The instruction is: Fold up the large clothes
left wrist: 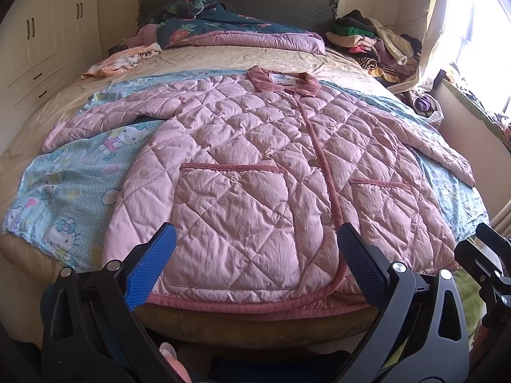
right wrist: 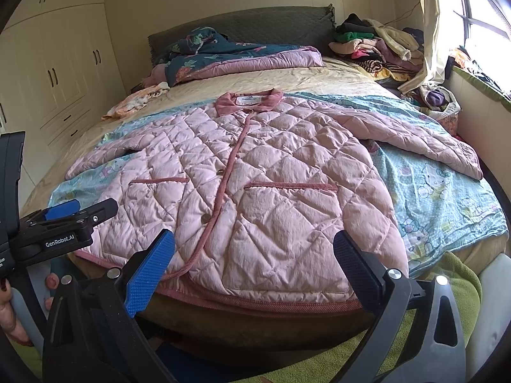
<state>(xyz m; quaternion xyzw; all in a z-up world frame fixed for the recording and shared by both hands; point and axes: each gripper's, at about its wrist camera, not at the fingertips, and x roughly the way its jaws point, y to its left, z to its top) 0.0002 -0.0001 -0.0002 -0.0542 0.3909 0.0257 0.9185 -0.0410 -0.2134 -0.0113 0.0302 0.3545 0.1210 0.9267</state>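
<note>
A pink quilted jacket (left wrist: 255, 166) (right wrist: 255, 175) lies flat and face up on the bed, buttoned, collar at the far end, both sleeves spread out to the sides. Its hem runs along the bed's near edge. My left gripper (left wrist: 255, 255) hovers open just in front of the hem over the left pocket, holding nothing. My right gripper (right wrist: 254, 261) is open too, in front of the hem below the right pocket. In the right wrist view the left gripper (right wrist: 64, 217) shows at the left edge, with a person's hand (right wrist: 9, 312) on its handle.
A light blue cartoon-print sheet (left wrist: 64, 191) (right wrist: 447, 198) lies under the jacket. A dark floral quilt (left wrist: 223, 28) sits at the headboard, with a pile of clothes (left wrist: 373, 41) at the far right corner. A white wardrobe (right wrist: 48, 73) lines the left wall. A window (right wrist: 485, 6) stands right.
</note>
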